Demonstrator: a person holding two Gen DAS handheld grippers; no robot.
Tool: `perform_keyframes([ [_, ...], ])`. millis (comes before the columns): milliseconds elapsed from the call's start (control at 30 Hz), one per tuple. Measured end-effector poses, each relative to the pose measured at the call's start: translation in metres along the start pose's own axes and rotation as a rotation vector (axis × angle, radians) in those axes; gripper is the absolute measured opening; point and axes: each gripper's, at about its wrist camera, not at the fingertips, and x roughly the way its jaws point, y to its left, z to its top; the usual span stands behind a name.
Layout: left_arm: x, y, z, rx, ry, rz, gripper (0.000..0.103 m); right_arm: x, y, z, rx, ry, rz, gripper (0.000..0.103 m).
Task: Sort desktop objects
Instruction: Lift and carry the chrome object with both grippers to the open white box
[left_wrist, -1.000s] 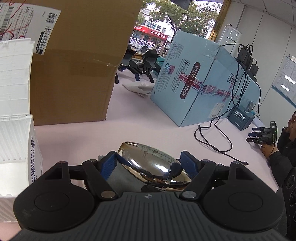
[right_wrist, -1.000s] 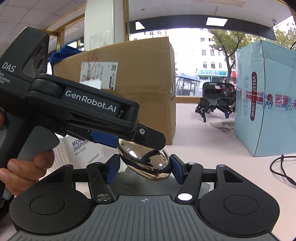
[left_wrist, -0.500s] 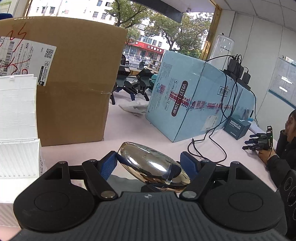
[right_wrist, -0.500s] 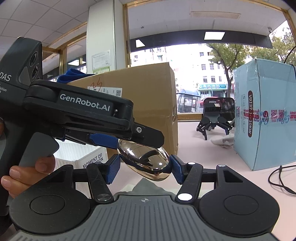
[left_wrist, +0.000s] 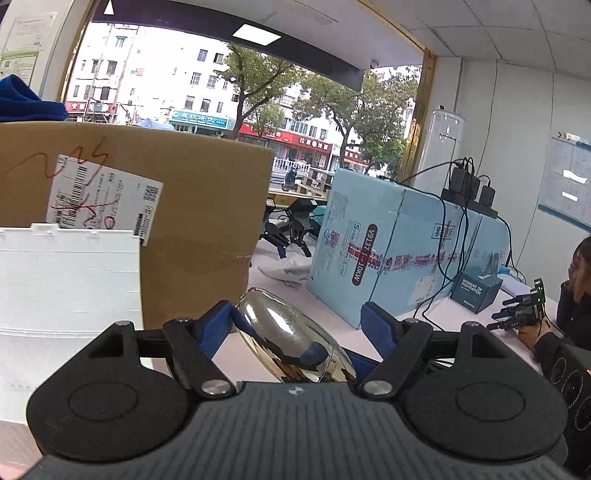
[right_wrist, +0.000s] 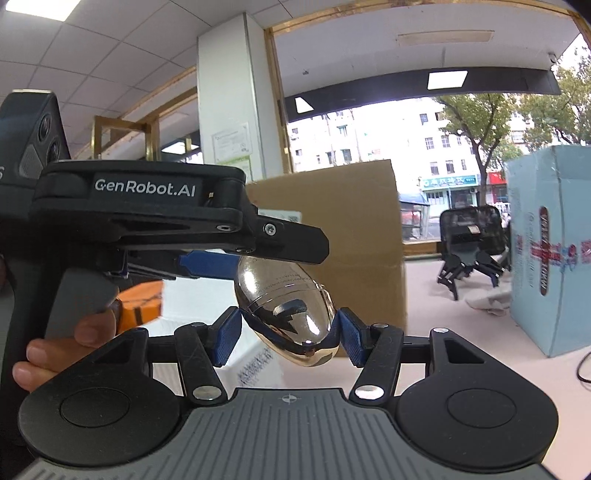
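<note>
Chrome egg is off the table, up in the air between both tools, long axis tilted, narrow end toward 11 in the left view. Right gripper pinches its lower, fatter end: both blue pads sit against the shell at 9 and 3. Left gripper straddles the upper end; its 9 o'clock pad looks pressed on the egg, but a gap seems to show at the 3 o'clock pad, so whether it really clamps can't be told. From the right cam it comes in from 9, one black finger lying over the egg's top, w/ a hand on its grip. Behind: cardboard box at 12, blue box at 2, white crate at 9, an orange item low at 9 in the right view. Step in hand reads as a two-tool carry or handover of the egg, mid-sort; no obvious drop spot is in view yet, prob. the crate or somewhere near it. Next move calls for one tool to own the grip before the other lets go: shell is slick and curved, so pads should sit at the widest part, squeeze kept firm, then a slow lower w/o twisting. Risk: egg squirts out sideways if either pad rides toward a taper.
</note>
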Motion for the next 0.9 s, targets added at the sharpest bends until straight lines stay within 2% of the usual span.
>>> perform_keyframes([
  [167,-0.029,0.031,0.012,-0.059,-0.029,0.042,0.073,0.011,0.035,0.022,-0.029,-0.049,0.046,0.054],
  [500,-0.079,0.100,0.025,-0.167,-0.106,0.147,0.073,0.064,0.096,0.032,-0.040,-0.043,0.167,0.054],
  [633,-0.089,0.125,0.027,-0.194,-0.132,0.202,0.073,0.089,0.117,0.037,-0.051,-0.035,0.209,0.053],
  [733,-0.092,0.146,0.027,-0.237,-0.145,0.196,0.073,0.104,0.124,0.035,-0.062,-0.034,0.221,0.053],
  [900,-0.075,0.167,0.022,-0.279,-0.103,0.201,0.073,0.124,0.119,0.023,-0.050,-0.001,0.207,0.053],
])
